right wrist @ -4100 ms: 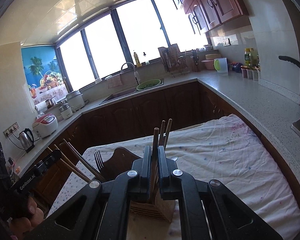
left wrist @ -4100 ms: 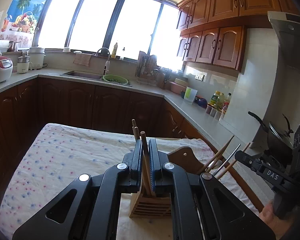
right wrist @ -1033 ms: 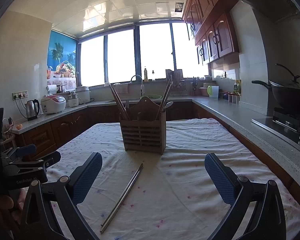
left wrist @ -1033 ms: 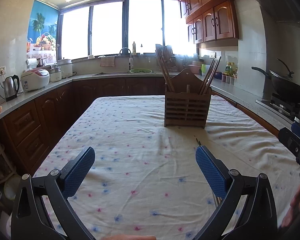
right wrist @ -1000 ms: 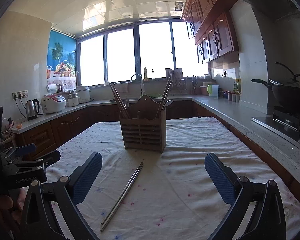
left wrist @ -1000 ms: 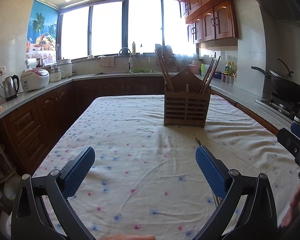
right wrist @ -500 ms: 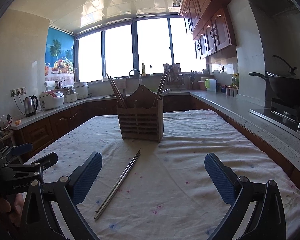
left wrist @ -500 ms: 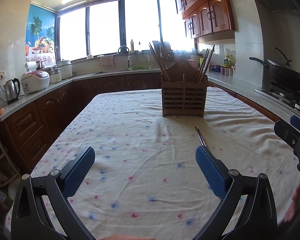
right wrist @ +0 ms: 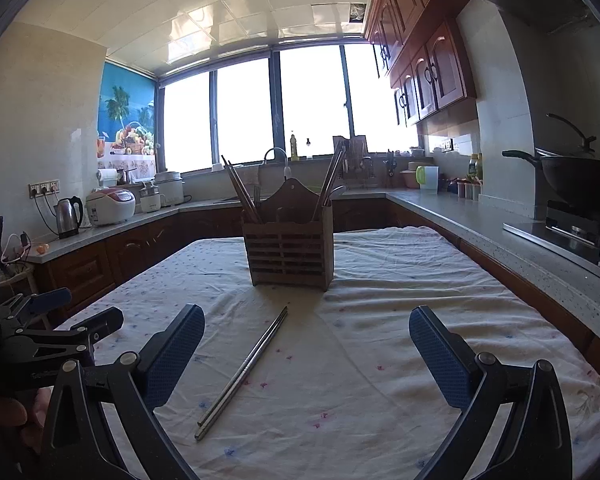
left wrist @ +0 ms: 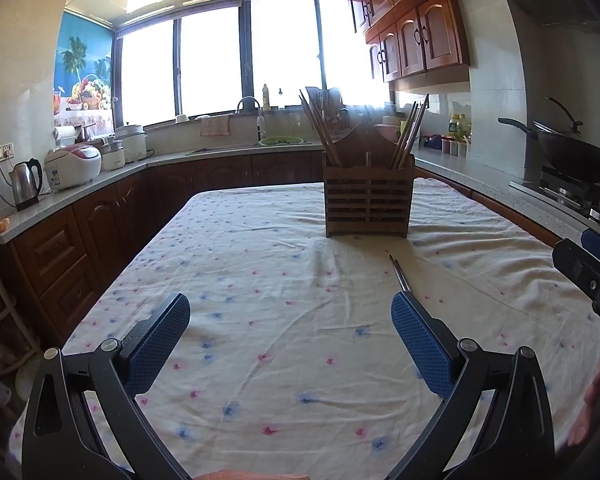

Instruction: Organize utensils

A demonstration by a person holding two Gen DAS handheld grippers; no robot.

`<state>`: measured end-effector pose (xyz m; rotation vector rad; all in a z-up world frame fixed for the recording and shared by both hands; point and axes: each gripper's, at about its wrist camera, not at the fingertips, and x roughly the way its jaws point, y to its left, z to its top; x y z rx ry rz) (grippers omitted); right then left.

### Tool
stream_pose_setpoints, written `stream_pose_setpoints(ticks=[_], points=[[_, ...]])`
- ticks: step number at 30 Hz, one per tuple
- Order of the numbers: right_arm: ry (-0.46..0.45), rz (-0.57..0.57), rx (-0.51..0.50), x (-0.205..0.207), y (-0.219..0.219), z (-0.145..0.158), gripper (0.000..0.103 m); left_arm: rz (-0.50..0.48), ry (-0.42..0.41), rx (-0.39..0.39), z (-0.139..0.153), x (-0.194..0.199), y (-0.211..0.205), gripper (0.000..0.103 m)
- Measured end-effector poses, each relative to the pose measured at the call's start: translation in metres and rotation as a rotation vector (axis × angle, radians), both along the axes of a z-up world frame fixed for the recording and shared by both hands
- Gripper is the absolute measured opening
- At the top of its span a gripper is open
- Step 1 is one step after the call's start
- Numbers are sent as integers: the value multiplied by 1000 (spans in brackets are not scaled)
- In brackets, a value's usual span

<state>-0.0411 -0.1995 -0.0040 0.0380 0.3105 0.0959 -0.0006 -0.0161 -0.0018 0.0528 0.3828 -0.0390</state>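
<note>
Wooden slatted utensil holder stands upright mid-table w/ a peaked back panel; wooden chopsticks lean out of its left and right compartments. A spoon bowl shows at its right side in the right wrist view; contents of the mid slots hard to make out against window glare. A pair of thin metal chopsticks lies flat on the tablecloth, in front of the holder, apart from it; in the left wrist view their near end is hidden behind the right finger pad. Cloth is wrinkled, white w/ pink/blue flecks. Left gripper and right gripper both gape wide, holding nothing; blue textured pads. Bare cloth lies between the grippers and the holder.
</note>
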Motion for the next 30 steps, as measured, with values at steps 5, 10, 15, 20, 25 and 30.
stream_pose_setpoints(ticks=[5, 10, 15, 20, 25, 30], points=[[-17, 11, -7, -2, 1, -1, 103, 3, -6, -1, 0, 0, -1, 103], [-17, 11, 0, -1, 1, -1, 103, 0, -10, 3, 0, -2, -2, 103], [-15, 11, 7, -1, 0, -2, 103, -1, -10, 4, 0, -2, -2, 103], [-14, 11, 7, -1, 0, -2, 103, 0, -11, 4, 1, -2, -3, 103], [-15, 9, 11, -1, -1, -3, 103, -2, -9, 2, 1, -2, -3, 103], [-17, 9, 12, -2, -1, -4, 103, -1, -8, 4, 1, -2, -4, 103]])
